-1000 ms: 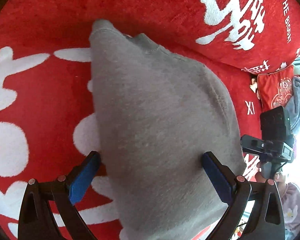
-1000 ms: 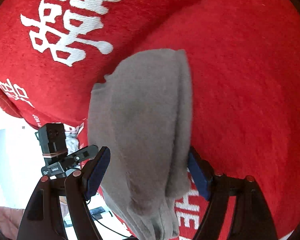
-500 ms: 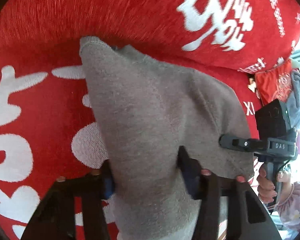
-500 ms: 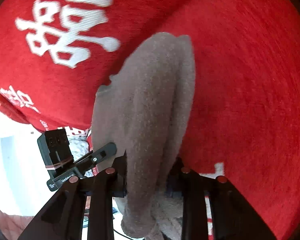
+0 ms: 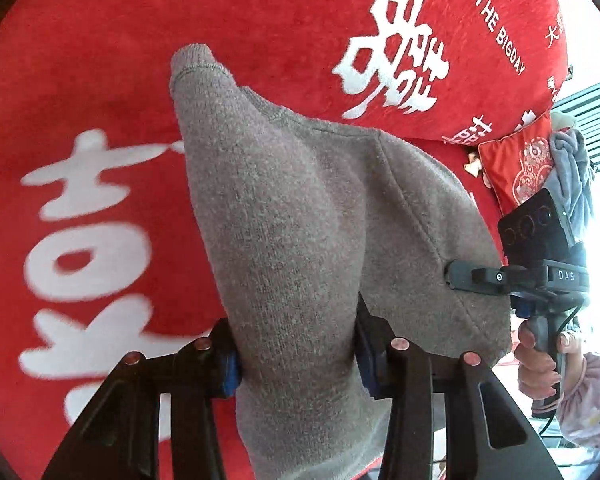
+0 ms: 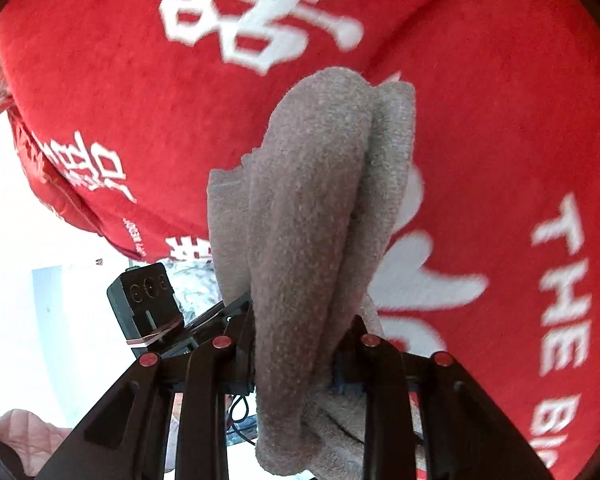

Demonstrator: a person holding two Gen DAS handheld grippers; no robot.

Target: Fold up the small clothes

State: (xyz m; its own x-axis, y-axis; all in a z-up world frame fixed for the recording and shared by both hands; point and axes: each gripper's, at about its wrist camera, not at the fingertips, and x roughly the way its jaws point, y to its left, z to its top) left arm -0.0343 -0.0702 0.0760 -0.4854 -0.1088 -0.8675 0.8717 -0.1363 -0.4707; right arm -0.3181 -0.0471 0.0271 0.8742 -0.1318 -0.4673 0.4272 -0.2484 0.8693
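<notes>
Red sofa cover (image 5: 100, 40) with white characters, one grey knit garment (image 5: 292, 220), left gripper (image 5: 296, 352) and right gripper (image 6: 296, 356) each clamped on it

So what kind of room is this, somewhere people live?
Most likely a home, perhaps a bedroom or living room. The grey knitted garment lies on a soft red plush cover with white wedding-style characters, a small red embroidered cushion sits at the edge, and a bright window with slats is behind.
</notes>
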